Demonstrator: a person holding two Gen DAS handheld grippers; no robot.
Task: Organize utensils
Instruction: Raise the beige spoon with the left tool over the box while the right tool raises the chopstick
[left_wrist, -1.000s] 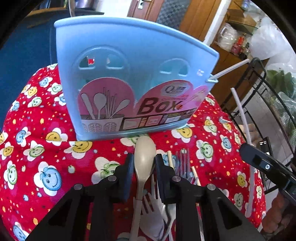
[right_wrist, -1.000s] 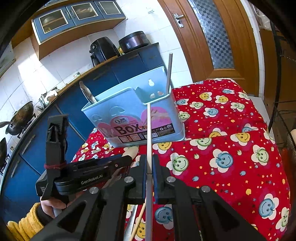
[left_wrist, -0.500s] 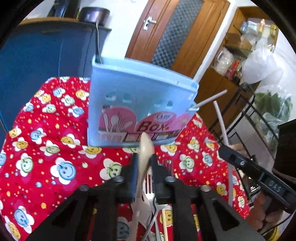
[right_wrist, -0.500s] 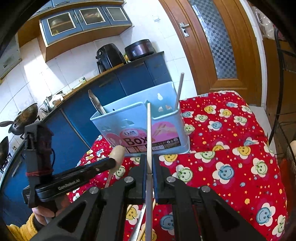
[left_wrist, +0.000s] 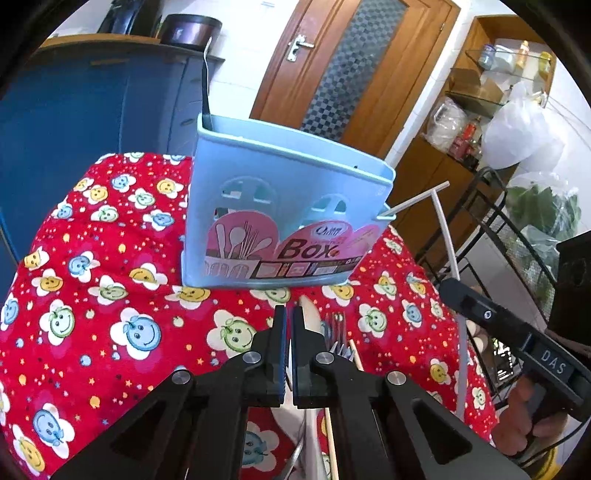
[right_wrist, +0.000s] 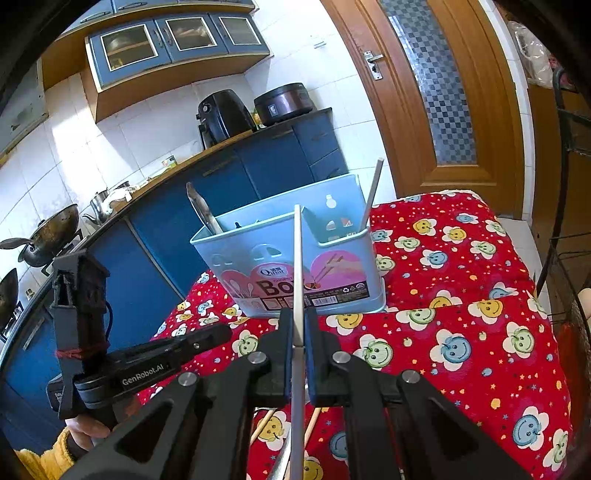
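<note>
A light blue utensil box stands on the red smiley tablecloth. My left gripper hovers in front of the box, shut with nothing between its jaws. A cream spoon lies just beyond its right finger, beside forks and a wooden chopstick. My right gripper is shut on a long white chopstick that points up toward the box. One metal utensil leans in the box's left compartment and a chopstick in its right one.
A black wire rack stands past the table's right edge. Blue kitchen cabinets and a wooden door lie behind the box. A person's hand in a yellow sleeve holds the left gripper.
The left gripper rose, drew back from the box and shut fully. The cream spoon that sat between its jaws is out of them and lies below. The right gripper kept its chopstick.
</note>
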